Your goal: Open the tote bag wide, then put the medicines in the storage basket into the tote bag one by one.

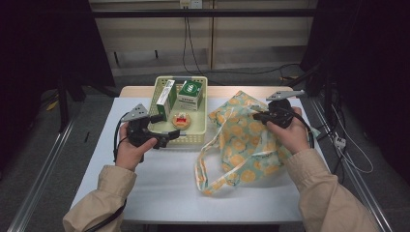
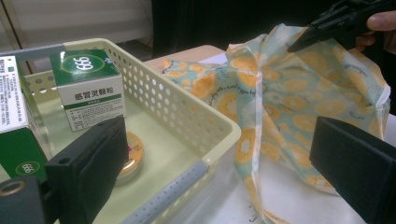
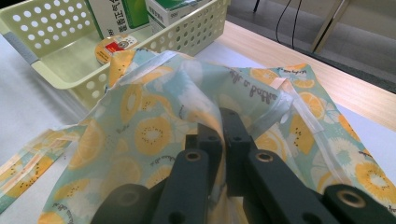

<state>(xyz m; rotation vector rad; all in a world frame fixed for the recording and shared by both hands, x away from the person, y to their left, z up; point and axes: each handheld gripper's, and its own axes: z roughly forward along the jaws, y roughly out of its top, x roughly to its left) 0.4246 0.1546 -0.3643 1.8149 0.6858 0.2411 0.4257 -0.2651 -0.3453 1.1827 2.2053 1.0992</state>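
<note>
Two green-and-white boxes (image 1: pixel 167 99) (image 1: pixel 190 94) and one round tin (image 1: pixel 182 120), all inside one pale perforated basket (image 1: pixel 200 130). One orange-patterned bag (image 1: pixel 246 140). One white-topped table (image 1: pixel 164 188). Two handheld grippers: left gripper (image 1: pixel 167 137) and right gripper (image 1: pixel 257 115).

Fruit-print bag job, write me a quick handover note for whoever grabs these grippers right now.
Right gripper: shut on the fruit-print bag, pinching its upper edge and holding it raised.
Left gripper: open, empty, at the basket's near rim.
In the basket: tall green box, square green box, round tin.
Done: bag gripped and lifted at one edge.
Left: probably move the three items from basket into bag; none is in it yet as far as can be seen.
</note>
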